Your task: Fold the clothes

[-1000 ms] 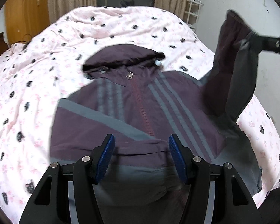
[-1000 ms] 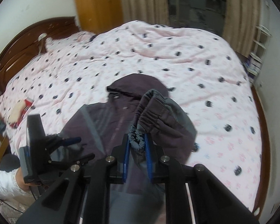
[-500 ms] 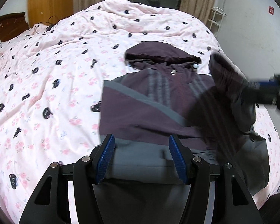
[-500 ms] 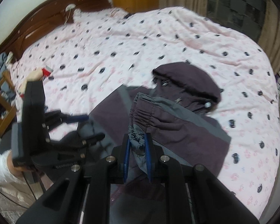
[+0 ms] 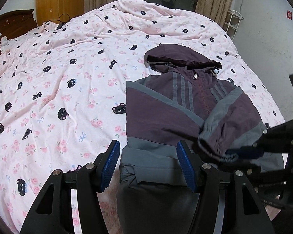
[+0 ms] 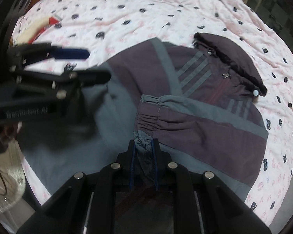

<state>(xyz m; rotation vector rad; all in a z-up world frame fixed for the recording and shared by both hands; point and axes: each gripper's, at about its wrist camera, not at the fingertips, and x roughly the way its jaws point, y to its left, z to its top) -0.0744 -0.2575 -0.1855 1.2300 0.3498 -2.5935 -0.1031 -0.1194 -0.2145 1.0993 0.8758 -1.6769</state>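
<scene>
Right wrist view shows my right gripper (image 6: pixel 143 146) clenched on the hooded jacket's (image 6: pixel 205 128) elastic cuff (image 6: pixel 148 117), sleeve laid across its chest; blurred lettering on my left gripper (image 6: pixel 82 66) is unreadable. Left wrist view alone shows those fingers (image 5: pixel 112 159) spread, straddling the jacket's hem on the cat-print bed (image 5: pixel 68 78).

Dark purple jacket (image 5: pixel 162 115) with grey bands and grey stripes on the chest, pink bedcover (image 5: pixel 72 74) with black cat faces and small roses, black tools with blue pads (image 5: pixel 111 163)
</scene>
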